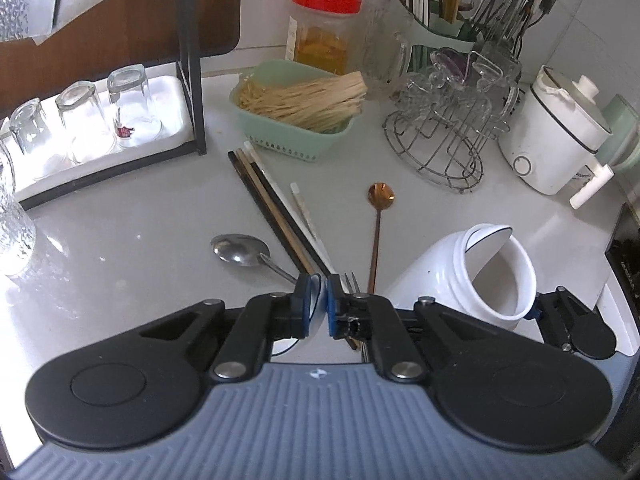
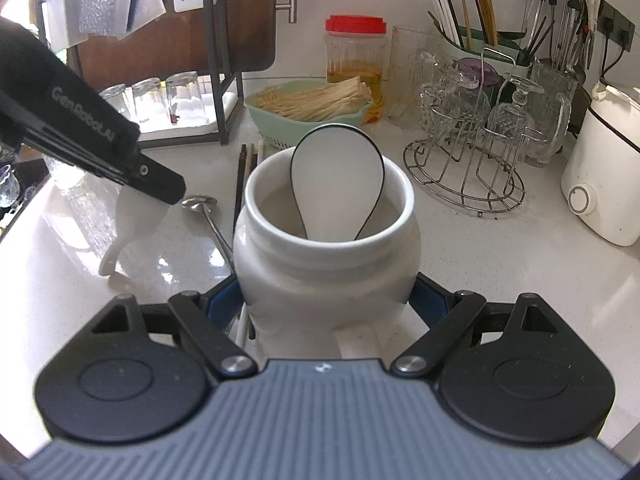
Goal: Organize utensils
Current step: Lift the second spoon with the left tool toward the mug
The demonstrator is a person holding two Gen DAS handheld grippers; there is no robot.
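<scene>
surface: glossy white counter (image 1: 140, 220) | left gripper (image 1: 320, 306) clamped on white spoon (image 2: 132, 220) | right gripper (image 2: 328, 300) grips white jar (image 2: 326, 264)

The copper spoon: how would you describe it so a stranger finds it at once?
Start at the wire glass rack on the counter. Just left of its base lies the copper spoon, bowl toward the green basket. Unlike the silver spoon and chopsticks, it is thin and copper-coloured.

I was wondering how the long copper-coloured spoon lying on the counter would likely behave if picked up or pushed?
The copper-coloured spoon looks like thin metal, so it is probably stiff and light. Its slim handle lies flat on the glossy counter, so it may slide when pushed and be awkward to pinch. With its bowl resting on the surface, rolling seems unlikely.
</scene>
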